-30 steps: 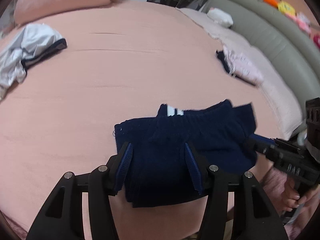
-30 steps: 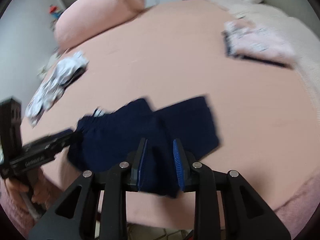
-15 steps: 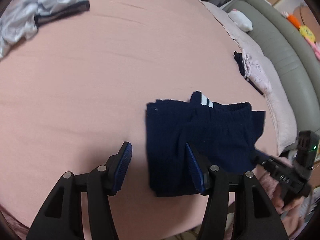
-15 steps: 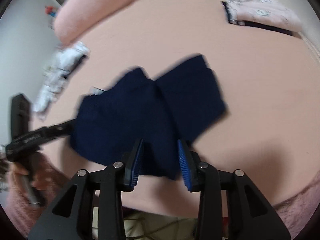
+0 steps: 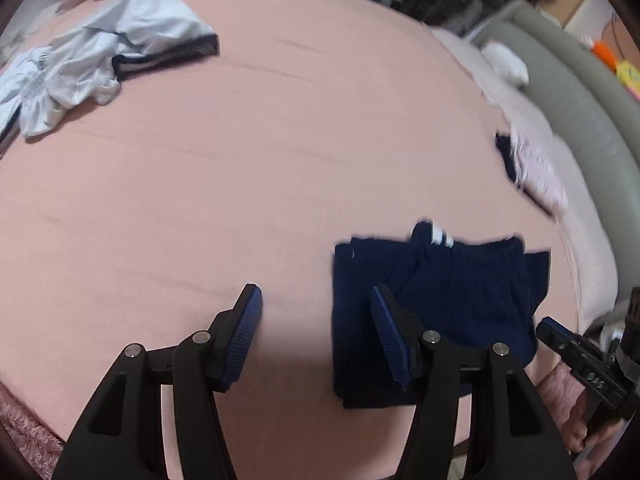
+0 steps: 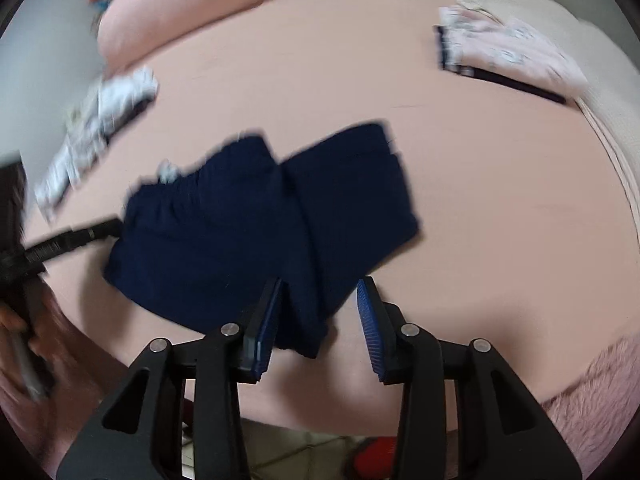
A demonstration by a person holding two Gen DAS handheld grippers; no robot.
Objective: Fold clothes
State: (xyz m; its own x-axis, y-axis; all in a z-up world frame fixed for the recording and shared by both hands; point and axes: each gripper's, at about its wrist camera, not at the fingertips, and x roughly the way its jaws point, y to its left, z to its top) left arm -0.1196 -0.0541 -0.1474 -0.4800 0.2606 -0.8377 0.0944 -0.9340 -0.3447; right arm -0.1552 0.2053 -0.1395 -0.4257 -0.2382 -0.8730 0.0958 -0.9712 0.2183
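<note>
Folded navy shorts point(image 5: 440, 304) lie flat on the pink bed, with a white label at their far edge. My left gripper point(image 5: 316, 312) is open; its right finger overlaps the shorts' left edge and its left finger is over bare sheet. In the right wrist view the shorts point(image 6: 260, 220) spread ahead and to the left. My right gripper point(image 6: 320, 292) is open, with the shorts' near corner lying loose between its fingers. The left gripper point(image 6: 60, 240) shows at the shorts' left side, and the right gripper point(image 5: 580, 360) at their right side.
A crumpled grey-white garment point(image 5: 100, 60) lies at the far left of the bed. A folded pink stack point(image 6: 508, 52) sits at the far right. A pink pillow point(image 6: 180, 12) lies at the head. The bed's front edge point(image 6: 580, 412) is close below the grippers.
My left gripper has slid left, off the top of the shorts to their left edge. The right gripper's fingers have spread a little wider. The shorts stay flat on the bed.
</note>
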